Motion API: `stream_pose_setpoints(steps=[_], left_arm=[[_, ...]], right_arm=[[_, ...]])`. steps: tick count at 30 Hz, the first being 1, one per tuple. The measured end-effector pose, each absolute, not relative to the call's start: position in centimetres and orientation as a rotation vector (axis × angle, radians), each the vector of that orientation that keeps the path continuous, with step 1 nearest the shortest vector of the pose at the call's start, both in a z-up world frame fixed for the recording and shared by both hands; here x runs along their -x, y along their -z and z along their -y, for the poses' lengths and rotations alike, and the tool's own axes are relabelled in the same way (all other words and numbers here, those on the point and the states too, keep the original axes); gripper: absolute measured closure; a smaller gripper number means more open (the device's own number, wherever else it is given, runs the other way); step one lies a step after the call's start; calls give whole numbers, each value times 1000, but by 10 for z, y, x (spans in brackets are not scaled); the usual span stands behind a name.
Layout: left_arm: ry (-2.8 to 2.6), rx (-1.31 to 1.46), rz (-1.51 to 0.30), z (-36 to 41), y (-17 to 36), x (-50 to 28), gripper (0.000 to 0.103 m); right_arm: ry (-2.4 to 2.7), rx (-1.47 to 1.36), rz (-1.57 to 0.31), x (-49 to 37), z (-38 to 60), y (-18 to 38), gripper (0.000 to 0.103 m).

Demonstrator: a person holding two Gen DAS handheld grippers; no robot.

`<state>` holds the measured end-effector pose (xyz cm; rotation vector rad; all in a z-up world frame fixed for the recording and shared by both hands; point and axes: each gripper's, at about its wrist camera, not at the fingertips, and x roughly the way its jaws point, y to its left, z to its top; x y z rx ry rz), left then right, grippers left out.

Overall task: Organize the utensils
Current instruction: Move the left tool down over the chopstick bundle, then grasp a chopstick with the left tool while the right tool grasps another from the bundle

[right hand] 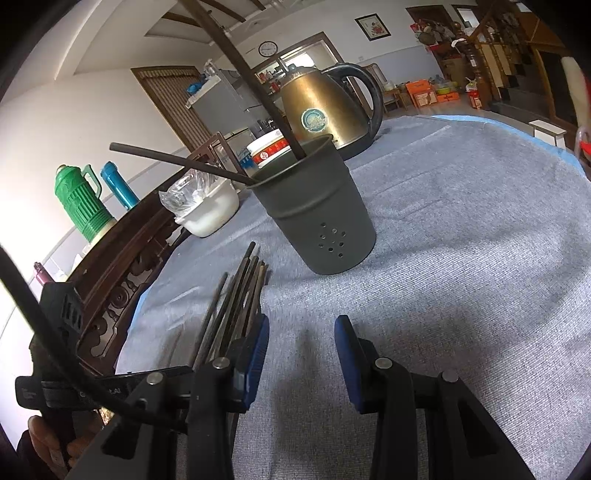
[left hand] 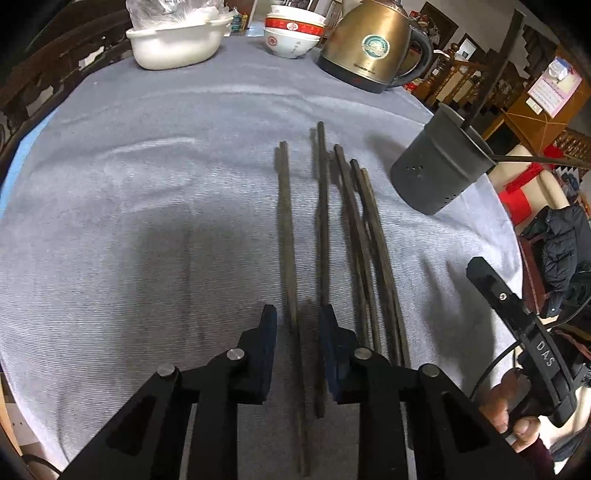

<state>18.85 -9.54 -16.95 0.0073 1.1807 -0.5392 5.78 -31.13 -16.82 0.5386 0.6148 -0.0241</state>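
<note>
Left gripper (left hand: 298, 321): I see my jaws parted, low over the cloth, straddling the near part of one chopstick (left hand: 287, 236); the pads are not touching it.
Right gripper (right hand: 301, 332): I see my jaws spread wide with nothing between them, only bare cloth below.
Loose chopsticks (left hand: 364, 243): several dark sticks lie roughly parallel on the cloth, running away from my left jaws; the right-hand ones bunch and overlap, the leftmost lies a little apart. From my right wrist view the same bundle (right hand: 240, 295) lies just left of my left finger.
Holder (right hand: 314, 206): a dark grey cup with small holes near its base stands upright on the cloth, ahead of my right jaws and right of the loose sticks.
Sticks in holder: two chopsticks (right hand: 177, 160) lean out over its rim.
Tablecloth (left hand: 147, 184): grey-blue, covering the table.
Far side: a brass-coloured kettle (left hand: 365, 44), stacked bowls (left hand: 293, 33) and a white dish (left hand: 173, 40).
</note>
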Motion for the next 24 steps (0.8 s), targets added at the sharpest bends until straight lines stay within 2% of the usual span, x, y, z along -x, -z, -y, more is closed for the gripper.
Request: stream_pose_setpoints(steps=[13, 24], left_arm=[[570, -46, -1110, 112, 148, -190, 79], [532, 19, -1169, 102, 165, -202, 79]], right_arm=[[14, -533, -623, -59, 310, 169, 62], [0, -534, -626, -60, 310, 170, 62]])
